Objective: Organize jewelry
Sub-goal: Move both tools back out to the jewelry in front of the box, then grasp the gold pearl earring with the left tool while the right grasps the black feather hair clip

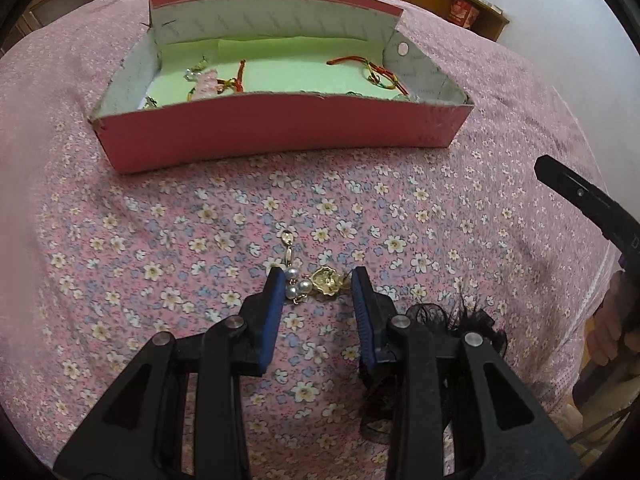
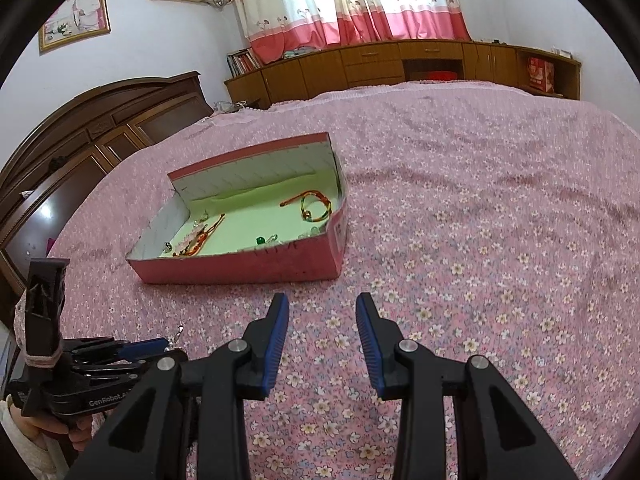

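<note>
Here the pearl-and-gold charm (image 1: 310,282) lies flat on the floral bedspread (image 1: 160,240), on the near side of the pink box (image 1: 280,128) and well apart from it. It has a few white pearls, a gold leaf-like pendant and a gold clasp pointing toward the box. The left tool (image 1: 318,286) brackets the charm, jaws spread wide; the left pad touches or nearly touches the pearls, the right pad sits just beside the pendant, nothing gripped. A black lace piece (image 1: 452,320) lies partly under the left tool's right finger, further from the box than the charm.

Pink box is open-topped with a green lining. Inside it: a red-and-yellow cord bracelet (image 1: 380,70) at its right end, a red cord piece (image 1: 236,78) and a pale pink beaded item (image 1: 206,84) toward its left end, and small green and clear bits along its near wall, too small to identify.

Right tool (image 2: 322,316) hovers over the bedspread, nearer than the box and to the right of the charm, jaws wide apart and empty. Beyond the box, past the bed's far edge, stand a wooden cabinet (image 2: 400,64) and curtains (image 2: 352,0).
</note>
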Action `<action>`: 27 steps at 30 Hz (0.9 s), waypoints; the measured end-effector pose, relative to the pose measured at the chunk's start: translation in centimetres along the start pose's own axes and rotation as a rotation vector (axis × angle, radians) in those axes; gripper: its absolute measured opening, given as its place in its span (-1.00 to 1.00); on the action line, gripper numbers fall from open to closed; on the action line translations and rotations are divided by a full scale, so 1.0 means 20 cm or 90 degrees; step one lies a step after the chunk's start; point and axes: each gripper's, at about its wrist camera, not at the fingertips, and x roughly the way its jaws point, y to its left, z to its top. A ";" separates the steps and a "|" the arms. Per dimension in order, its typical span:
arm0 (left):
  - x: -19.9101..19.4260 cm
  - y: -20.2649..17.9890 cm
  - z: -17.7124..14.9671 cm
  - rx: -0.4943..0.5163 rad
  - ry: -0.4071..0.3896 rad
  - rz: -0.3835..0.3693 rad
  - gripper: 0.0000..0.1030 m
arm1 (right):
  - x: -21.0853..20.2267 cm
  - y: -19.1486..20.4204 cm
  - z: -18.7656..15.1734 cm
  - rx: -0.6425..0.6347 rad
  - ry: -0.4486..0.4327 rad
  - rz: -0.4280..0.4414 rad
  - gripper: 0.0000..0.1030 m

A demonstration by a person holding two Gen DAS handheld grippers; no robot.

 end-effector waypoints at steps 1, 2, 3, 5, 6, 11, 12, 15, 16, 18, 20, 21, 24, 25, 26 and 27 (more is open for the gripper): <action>0.01 -0.01 0.00 0.004 -0.001 -0.004 -0.52 | 0.00 0.00 -0.01 0.001 0.001 0.000 -0.27; 0.01 -0.01 0.00 0.005 -0.002 -0.005 -0.53 | 0.00 -0.01 -0.01 0.003 0.003 0.001 -0.27; 0.01 -0.02 -0.01 0.007 -0.004 -0.005 -0.53 | 0.00 -0.01 -0.01 0.004 0.004 0.001 -0.27; 0.02 -0.02 -0.01 0.008 -0.009 -0.006 -0.62 | 0.01 -0.01 -0.02 0.008 0.007 0.004 -0.27; 0.02 -0.02 -0.01 0.008 -0.011 -0.008 -0.64 | 0.01 -0.01 -0.02 0.008 0.008 0.005 -0.27; 0.01 -0.02 -0.01 0.006 -0.019 -0.010 -0.68 | 0.01 -0.01 -0.04 0.009 0.012 0.007 -0.27; 0.00 -0.02 -0.01 0.004 -0.022 -0.012 -0.68 | 0.00 0.00 -0.04 0.010 0.012 0.007 -0.27; -0.05 0.00 -0.02 -0.006 -0.036 -0.008 -0.68 | -0.01 0.01 -0.04 0.009 0.013 0.011 -0.27; -0.07 0.01 -0.02 -0.011 -0.041 -0.008 -0.68 | -0.02 0.01 -0.04 0.007 0.013 0.012 -0.27; -0.11 0.03 -0.02 -0.022 -0.052 -0.007 -0.68 | -0.03 0.03 -0.05 0.007 0.014 0.017 -0.27; -0.14 0.05 -0.02 -0.033 -0.062 -0.005 -0.68 | -0.04 0.04 -0.05 0.008 0.019 0.024 -0.27; -0.17 0.06 -0.02 -0.039 -0.067 -0.002 -0.68 | -0.05 0.06 -0.06 0.007 0.021 0.028 -0.27; -0.21 0.10 -0.02 -0.053 -0.077 0.011 -0.68 | -0.07 0.10 -0.08 0.003 0.030 0.040 -0.27; -0.23 0.11 -0.03 -0.057 -0.082 0.014 -0.68 | -0.08 0.12 -0.08 0.003 0.034 0.045 -0.27; -0.23 0.12 -0.03 -0.059 -0.085 0.017 -0.68 | -0.09 0.13 -0.09 0.003 0.039 0.052 -0.27; -0.25 0.13 -0.04 -0.063 -0.092 0.023 -0.68 | -0.09 0.14 -0.09 0.004 0.043 0.058 -0.25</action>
